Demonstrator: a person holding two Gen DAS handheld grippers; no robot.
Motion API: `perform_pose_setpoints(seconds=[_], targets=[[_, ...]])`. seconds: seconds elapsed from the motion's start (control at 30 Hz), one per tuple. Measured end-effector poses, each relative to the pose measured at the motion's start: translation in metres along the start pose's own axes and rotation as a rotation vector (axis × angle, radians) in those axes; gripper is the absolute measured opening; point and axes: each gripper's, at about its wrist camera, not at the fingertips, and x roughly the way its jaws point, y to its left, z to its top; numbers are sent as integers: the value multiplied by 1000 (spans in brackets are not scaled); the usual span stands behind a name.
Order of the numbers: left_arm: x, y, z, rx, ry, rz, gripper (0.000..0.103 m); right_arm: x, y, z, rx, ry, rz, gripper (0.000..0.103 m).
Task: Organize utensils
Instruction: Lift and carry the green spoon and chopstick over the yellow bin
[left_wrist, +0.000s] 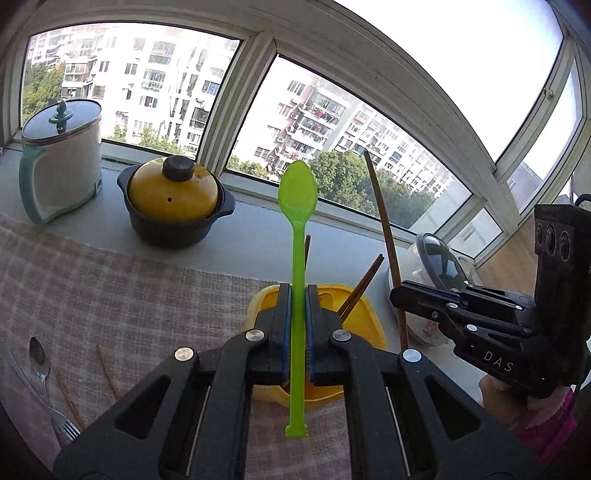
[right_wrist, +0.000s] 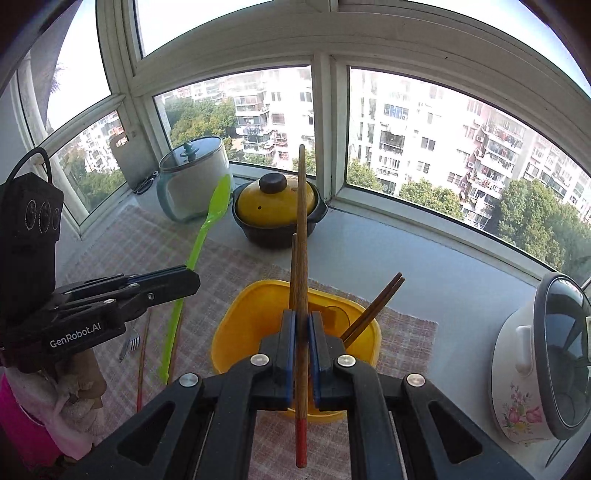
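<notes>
My left gripper (left_wrist: 298, 291) is shut on a green plastic spoon (left_wrist: 297, 206), held upright with the bowl up, above the yellow container (left_wrist: 373, 328). My right gripper (right_wrist: 302, 317) is shut on a brown chopstick with a red end (right_wrist: 302, 236), also upright over the yellow container (right_wrist: 251, 314). Two more chopsticks (right_wrist: 373, 306) lean inside the container. In the left wrist view the right gripper (left_wrist: 397, 295) holds its chopstick (left_wrist: 384, 229) to the right. In the right wrist view the left gripper (right_wrist: 192, 280) and green spoon (right_wrist: 207, 229) are at the left.
A metal spoon (left_wrist: 38, 358), a fork (left_wrist: 68, 428) and loose chopsticks (left_wrist: 107, 373) lie on the checked cloth at the left. A yellow-lidded black pot (left_wrist: 173, 201), a white lidded pot (left_wrist: 61, 158) and a floral rice cooker (right_wrist: 543, 362) stand on the sill.
</notes>
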Motion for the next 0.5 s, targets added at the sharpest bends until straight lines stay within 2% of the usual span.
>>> perform_pose_setpoints(seconds=[0.27, 0.5], targets=[[35, -6, 16, -20, -16, 24, 4, 21, -19, 23, 38, -21, -18, 4], [50, -1, 11, -41, -14, 33, 4, 41, -22, 24, 39, -10, -24, 4]])
